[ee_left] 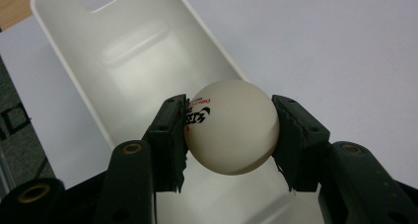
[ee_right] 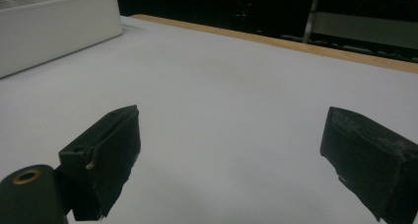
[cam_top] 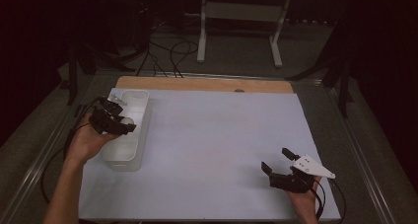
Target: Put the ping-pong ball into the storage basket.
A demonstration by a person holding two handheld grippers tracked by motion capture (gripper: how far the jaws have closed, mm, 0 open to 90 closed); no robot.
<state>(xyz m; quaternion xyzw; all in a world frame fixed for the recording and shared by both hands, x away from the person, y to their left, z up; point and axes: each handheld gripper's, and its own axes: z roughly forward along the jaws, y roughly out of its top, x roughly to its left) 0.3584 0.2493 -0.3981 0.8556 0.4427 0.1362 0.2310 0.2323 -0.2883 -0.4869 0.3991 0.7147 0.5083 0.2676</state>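
Holding: my left claw (ee_left: 230,130) is clamped on the ball (ee_left: 230,127).
Ball: above the white bin (cam_top: 139,128), surface's 9 o'clock.
Right claw (cam_top: 277,160): wide apart, empty, 5 o'clock.

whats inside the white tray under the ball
The white tray looks bare inside: a plain floor, nothing lying on it. The ball, clamped in the left gripper, and the jaws cover the tray's near end.

Print on the ball

The white ball (ee_left: 231,128) bears a black logo and small red lettering beside one pad, too partly hidden to read.
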